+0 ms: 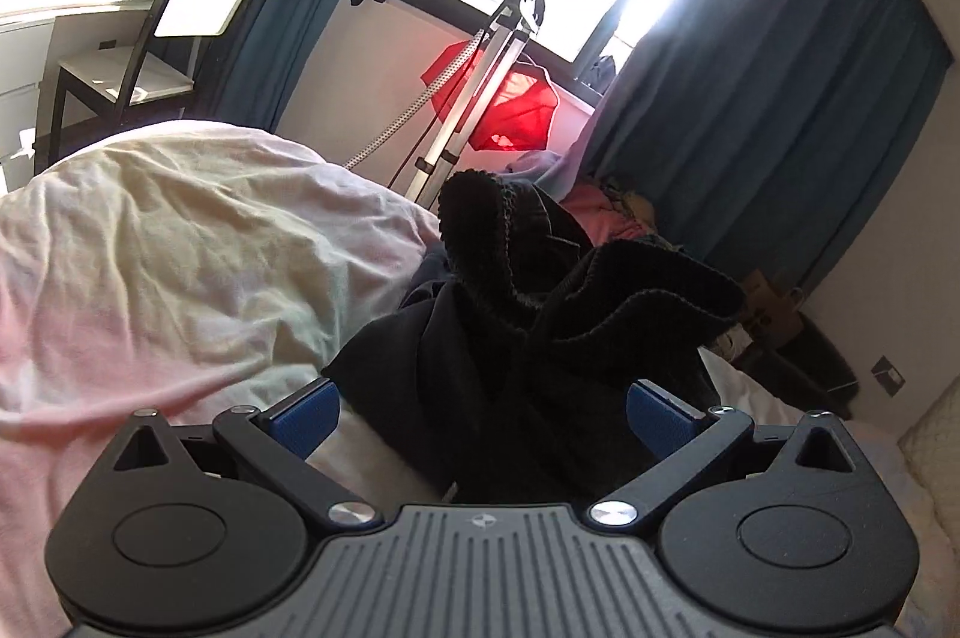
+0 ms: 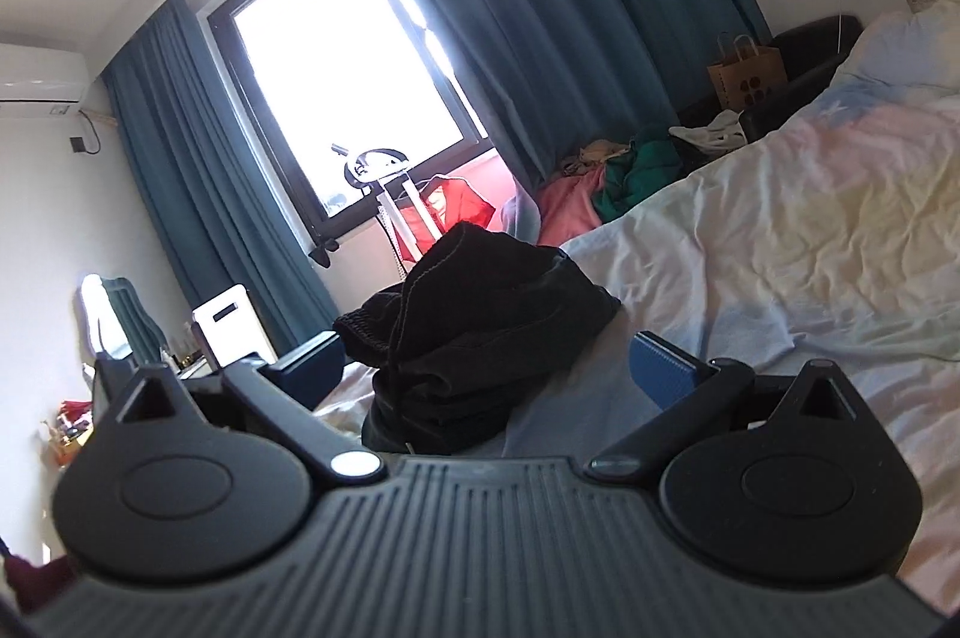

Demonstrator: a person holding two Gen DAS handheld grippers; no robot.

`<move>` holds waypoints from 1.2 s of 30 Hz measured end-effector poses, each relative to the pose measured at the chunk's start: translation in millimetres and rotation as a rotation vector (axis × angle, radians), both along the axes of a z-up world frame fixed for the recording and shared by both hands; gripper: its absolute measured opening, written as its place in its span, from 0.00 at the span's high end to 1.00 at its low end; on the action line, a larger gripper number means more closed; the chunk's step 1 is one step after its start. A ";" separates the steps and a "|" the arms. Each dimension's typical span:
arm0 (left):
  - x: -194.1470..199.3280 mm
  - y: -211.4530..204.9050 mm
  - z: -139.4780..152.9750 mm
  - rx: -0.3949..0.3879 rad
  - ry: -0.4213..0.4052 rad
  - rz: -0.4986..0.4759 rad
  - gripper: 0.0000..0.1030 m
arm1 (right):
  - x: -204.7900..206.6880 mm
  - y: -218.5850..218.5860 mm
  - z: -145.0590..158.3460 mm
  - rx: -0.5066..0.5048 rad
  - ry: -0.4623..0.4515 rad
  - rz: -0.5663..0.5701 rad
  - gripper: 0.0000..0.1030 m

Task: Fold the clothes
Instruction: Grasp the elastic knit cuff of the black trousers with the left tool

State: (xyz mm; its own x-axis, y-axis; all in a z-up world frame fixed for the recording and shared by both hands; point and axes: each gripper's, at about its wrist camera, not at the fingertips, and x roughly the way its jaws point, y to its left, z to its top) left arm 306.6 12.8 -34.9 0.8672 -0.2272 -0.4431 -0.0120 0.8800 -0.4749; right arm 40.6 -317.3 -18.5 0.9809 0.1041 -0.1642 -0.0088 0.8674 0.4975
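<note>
Hovering low over the bed (image 2: 780,248), both claws, left (image 1: 483,413) and right (image 2: 487,368), gape apart around the black garment (image 1: 540,314).

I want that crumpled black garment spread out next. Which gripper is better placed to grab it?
Left, probably. The left gripper is open with the crumpled black garment bunched between its fingers; the right gripper, also open, has less of it.

No readable text, numbers or brand names in either view. Only marks: a small round emblem (image 1: 482,520) moulded on the left gripper's ribbed housing, a circle split into quadrants, no letters. The brown paper bag (image 2: 747,78) by the curtain carries a printed cluster of dark dots, no legible wording. The white panel (image 2: 231,329) near the desk has a dark slot, too small to tell if it's a label.
</note>
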 end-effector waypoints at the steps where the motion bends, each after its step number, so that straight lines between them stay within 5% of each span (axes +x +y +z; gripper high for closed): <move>1: 24.4 -5.5 -1.6 -0.004 -0.009 0.018 0.00 | 4.9 1.8 -6.6 -0.005 -0.007 0.009 0.00; 6: 117.0 -25.7 -16.1 -0.028 -0.003 0.057 0.00 | 35.9 15.0 -41.3 -0.061 0.001 0.042 0.00; 12: 190.4 -25.3 -38.8 -0.121 0.032 0.138 0.05 | 78.1 13.2 -83.7 0.000 0.103 0.063 0.00; 18: 217.5 -12.8 -42.3 -0.206 0.049 0.158 0.56 | 98.1 11.3 -101.6 0.001 0.120 0.046 0.00; 19: 215.2 -14.9 -36.8 -0.172 0.036 0.149 0.69 | 98.8 11.8 -103.1 -0.005 0.119 0.046 0.00; 22: 196.5 -26.1 -13.6 -0.072 -0.014 0.116 0.77 | 97.5 12.5 -103.2 -0.016 0.103 0.039 0.00; 30: 69.0 -39.4 78.1 -0.028 -0.221 0.097 0.82 | 70.6 11.0 -87.2 -0.066 0.002 -0.001 0.00; 36: -52.5 -15.1 118.7 -0.009 -0.290 0.044 0.82 | 41.3 9.8 -59.3 -0.095 -0.105 -0.012 0.00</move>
